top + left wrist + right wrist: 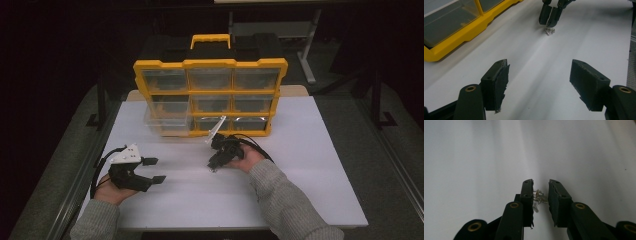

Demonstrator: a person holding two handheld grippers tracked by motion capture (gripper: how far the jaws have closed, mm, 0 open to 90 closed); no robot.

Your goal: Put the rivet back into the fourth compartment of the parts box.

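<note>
A small cluster of metal screws lies on the white table. My right gripper points down at them near the table's middle, its jaws narrow on either side of the screws. The screws lie close against the left pad, with a sliver of gap to the other pad. In the left gripper view the right gripper stands over the screws. My left gripper rests at the front left, wide open with nothing between its jaws.
A yellow organizer with clear drawers and a carry handle stands at the back of the table; its yellow frame also shows in the left gripper view. Its lower-left drawer is pulled partly out. Dark floor surrounds the table.
</note>
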